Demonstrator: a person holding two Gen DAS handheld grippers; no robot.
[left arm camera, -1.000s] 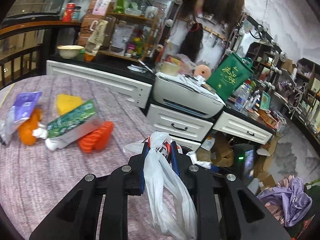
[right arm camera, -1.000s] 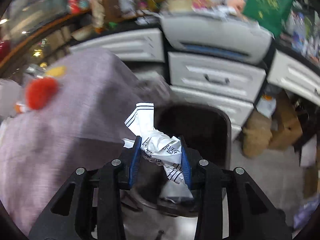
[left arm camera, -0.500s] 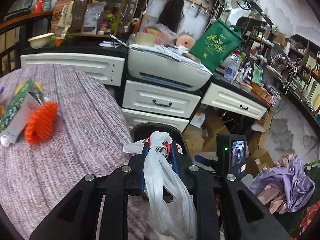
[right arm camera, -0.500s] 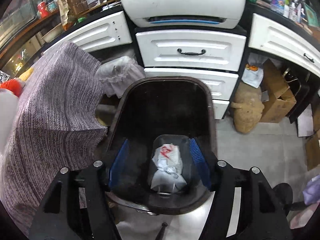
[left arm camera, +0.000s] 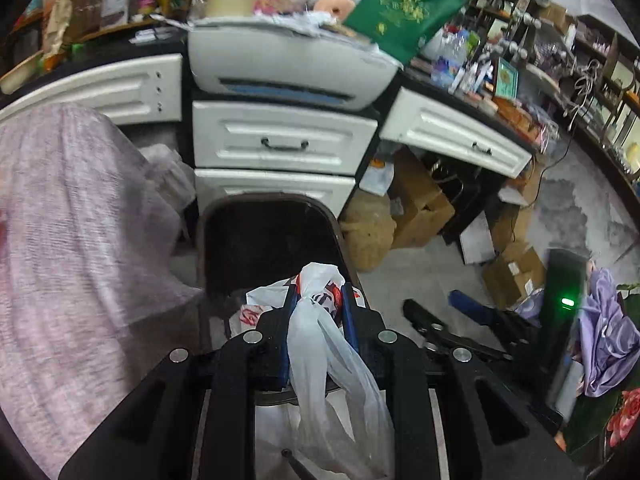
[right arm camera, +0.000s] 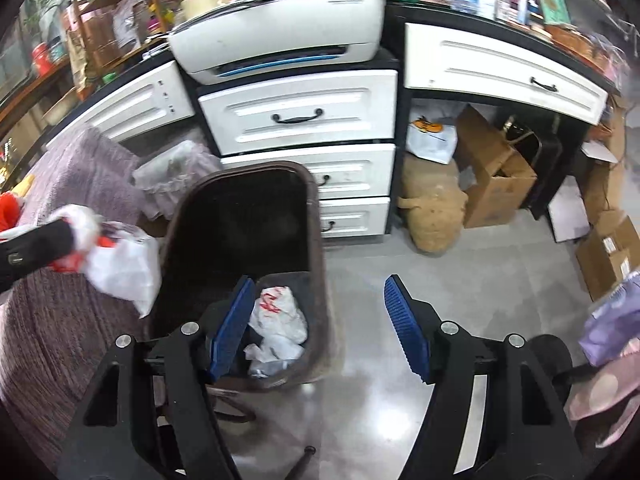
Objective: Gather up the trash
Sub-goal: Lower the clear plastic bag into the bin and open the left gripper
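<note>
Left gripper [left arm camera: 318, 300] squeezes white plastic bag [left arm camera: 332, 360], holds it right over dark trash bin [left arm camera: 272, 236]. Right gripper [right arm camera: 320, 324] just opened, jaws wide, nothing between them. Crumpled white trash [right arm camera: 278, 324] lies at bin bottom. Bin stands on floor beside purple-clothed table [left arm camera: 72, 240], before white drawers [right arm camera: 298, 110]

Left wrist view: sits behind left gripper [left arm camera: 318, 308], looks steeply down along fingers, close above dark bin [left arm camera: 272, 216] at edge of purple-cloth table [left arm camera: 72, 220].
Right wrist view: behind right gripper [right arm camera: 320, 320], same downward tilt, a little right of bin [right arm camera: 240, 216], floor filling lower half.
Both face white drawers [left arm camera: 280, 144] and printer [left arm camera: 288, 64].
Shared: bin, drawers [right arm camera: 300, 108], printer [right arm camera: 280, 40], cardboard boxes.
Each gripper shows at edge of other's view.
</note>
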